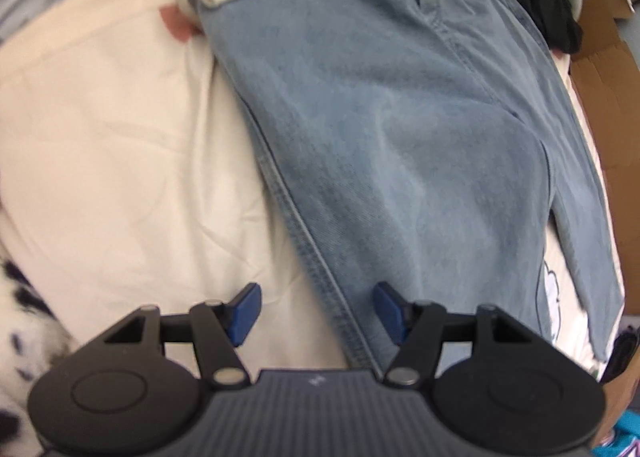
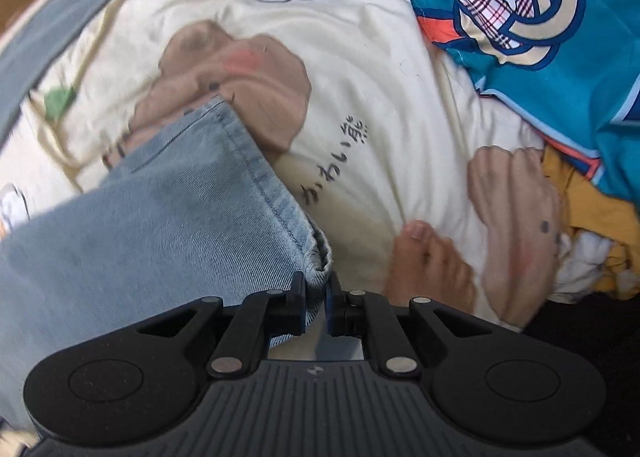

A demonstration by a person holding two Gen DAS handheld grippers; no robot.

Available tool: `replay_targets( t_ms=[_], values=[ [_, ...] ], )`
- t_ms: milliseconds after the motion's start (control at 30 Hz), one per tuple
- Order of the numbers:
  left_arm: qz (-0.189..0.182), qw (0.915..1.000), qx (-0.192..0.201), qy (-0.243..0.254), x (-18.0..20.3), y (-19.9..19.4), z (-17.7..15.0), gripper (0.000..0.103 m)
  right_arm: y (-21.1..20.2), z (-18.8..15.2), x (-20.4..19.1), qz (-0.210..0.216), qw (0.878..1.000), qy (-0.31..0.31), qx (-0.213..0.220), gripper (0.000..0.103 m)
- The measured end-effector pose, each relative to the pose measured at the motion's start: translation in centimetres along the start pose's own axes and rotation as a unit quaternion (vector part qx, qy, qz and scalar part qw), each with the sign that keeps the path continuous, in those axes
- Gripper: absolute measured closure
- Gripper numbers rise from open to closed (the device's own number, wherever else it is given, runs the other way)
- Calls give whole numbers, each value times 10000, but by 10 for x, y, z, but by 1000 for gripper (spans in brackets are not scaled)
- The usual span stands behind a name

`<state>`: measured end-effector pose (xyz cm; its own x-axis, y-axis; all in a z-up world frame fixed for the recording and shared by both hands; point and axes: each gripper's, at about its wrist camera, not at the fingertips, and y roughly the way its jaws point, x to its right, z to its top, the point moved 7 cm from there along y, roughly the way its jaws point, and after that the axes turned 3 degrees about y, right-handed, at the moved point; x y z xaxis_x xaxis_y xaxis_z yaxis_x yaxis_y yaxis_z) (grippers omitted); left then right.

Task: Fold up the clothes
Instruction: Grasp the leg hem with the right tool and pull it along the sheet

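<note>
Right gripper [image 2: 318,297] pinching the jeans [image 2: 168,209] hem over the cream quilt [image 2: 380,97], left gripper [image 1: 316,313] spread above the seam (thin bite, likely slipping when lifted).

The cream blanket [image 1: 112,129] lies bare beside the jeans [image 1: 392,137], but a bare foot [image 2: 424,261] and a teal cloth [image 2: 560,69] crowd the other side.

Cream printed quilt [image 2: 400,105] spreads ahead of the fingers; brown cardboard [image 1: 600,97] lies to their right.
</note>
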<state>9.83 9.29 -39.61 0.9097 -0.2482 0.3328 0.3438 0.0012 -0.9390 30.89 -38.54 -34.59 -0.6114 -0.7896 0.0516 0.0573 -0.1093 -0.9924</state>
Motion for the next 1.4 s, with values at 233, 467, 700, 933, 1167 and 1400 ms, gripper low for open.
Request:
replay_targets(
  t_ms=[233, 467, 700, 933, 1167, 1400],
  values=[
    [-348, 9989, -90, -288, 0, 18, -3, 50, -2, -14, 2, -324, 9991, -272, 15, 96],
    [-479, 9985, -155, -194, 0, 16, -1, 86, 10, -33, 9, -619, 9973, -353, -176, 96],
    [-280, 9994, -106, 180, 5, 9, -1, 87, 27, -37, 17, -584, 9976, -122, -350, 94],
    [-21, 9992, -172, 361, 7, 7, 4, 87, 19, -11, 28, -394, 9987, 58, 323, 77],
    [121, 9978, -238, 610, 13, 4, 7, 87, 14, 37, -2, 534, 9951, -501, 659, 70],
    [68, 9970, -479, 602, 6, -7, 15, 81, 25, 60, -23, 839, 9846, -1383, 656, 56]
  ],
)
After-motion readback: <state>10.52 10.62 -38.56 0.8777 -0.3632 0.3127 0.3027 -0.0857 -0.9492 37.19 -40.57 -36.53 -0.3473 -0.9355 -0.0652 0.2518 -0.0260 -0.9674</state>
